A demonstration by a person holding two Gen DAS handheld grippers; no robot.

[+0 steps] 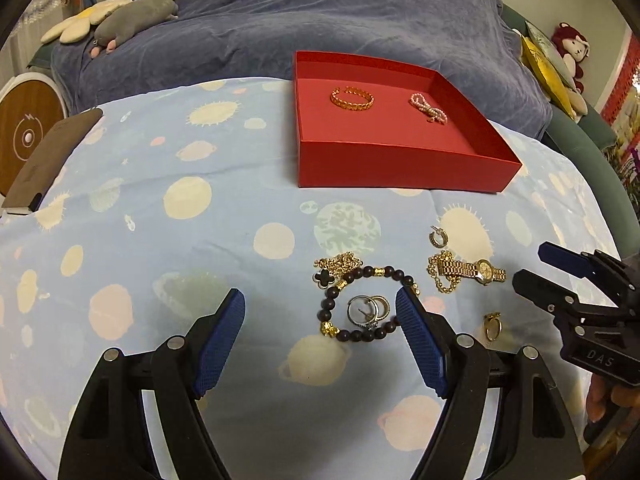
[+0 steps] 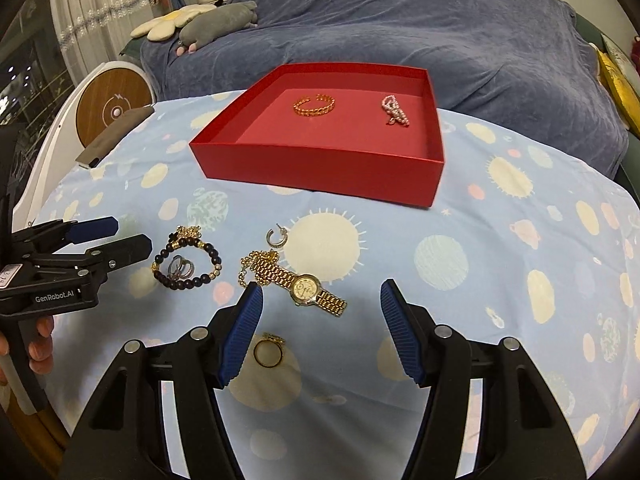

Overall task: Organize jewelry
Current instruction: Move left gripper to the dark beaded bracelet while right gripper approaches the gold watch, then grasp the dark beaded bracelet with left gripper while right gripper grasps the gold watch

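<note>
Both grippers — left [image 1: 320, 308], right [image 2: 320, 300] — hover with fingers spread, holding nothing. Tangled bracelet [image 1: 362, 304] and rings [image 1: 368, 309] risk lifting together, missing the box [image 1: 400, 160].

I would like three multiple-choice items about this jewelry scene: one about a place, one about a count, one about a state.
1. Where does the gold watch lie?
A. in the red box
B. on the patterned cloth, outside the box
C. between the fingers of a gripper, lifted

2. How many jewelry pieces are inside the red box?
A. none
B. two
C. five

3. How is the right gripper?
A. open, holding nothing
B. shut on the watch
C. shut on a ring

Answers:
1 B: the watch rests on the patterned cloth, nearer than the box.
2 B: only the gold bangle and the pearl bracelet lie in it.
3 A: its fingers stand wide apart, with nothing between them.
</note>
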